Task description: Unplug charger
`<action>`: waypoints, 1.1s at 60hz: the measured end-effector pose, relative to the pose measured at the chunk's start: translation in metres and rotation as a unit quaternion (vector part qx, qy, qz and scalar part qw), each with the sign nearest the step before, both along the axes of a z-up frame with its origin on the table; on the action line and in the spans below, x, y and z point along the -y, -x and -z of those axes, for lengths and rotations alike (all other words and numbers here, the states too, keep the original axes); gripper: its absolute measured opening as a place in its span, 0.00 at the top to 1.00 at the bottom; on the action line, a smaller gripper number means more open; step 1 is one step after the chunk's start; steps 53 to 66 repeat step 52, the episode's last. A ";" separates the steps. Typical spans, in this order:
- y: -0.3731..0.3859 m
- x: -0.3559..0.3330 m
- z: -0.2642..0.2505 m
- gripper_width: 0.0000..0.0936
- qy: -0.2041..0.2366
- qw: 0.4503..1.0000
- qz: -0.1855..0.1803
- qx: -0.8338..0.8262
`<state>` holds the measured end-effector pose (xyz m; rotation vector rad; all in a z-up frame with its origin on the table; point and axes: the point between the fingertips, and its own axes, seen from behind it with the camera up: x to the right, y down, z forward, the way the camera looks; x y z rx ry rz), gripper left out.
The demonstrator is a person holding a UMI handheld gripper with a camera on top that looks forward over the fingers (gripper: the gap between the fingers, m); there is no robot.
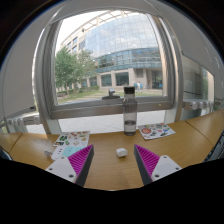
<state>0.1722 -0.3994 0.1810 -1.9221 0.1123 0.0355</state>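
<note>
The gripper [113, 160] is spread wide, holding nothing — one small white charger [121, 152] sits on the wooden desk [110, 172] just ahead, between the two pink pads. One tall dispenser [130, 110] stands beyond, by the window [115, 55].

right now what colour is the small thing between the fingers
White: the small object on the wooden table, gripper view.

**Charger on the bench, ahead of the open claw**

The charger [121, 152] is a small, pale, rounded block lying on the wooden bench [110, 170]. It sits just beyond the tips of the claw [114, 158], in line with the gap between the two magenta pads, touching neither. Its plug, cable and socket cannot be made out. The claw's fingers stand wide apart.
</note>
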 end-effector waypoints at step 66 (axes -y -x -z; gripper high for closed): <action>0.047 0.134 0.013 0.13 0.015 0.999 0.003 0.034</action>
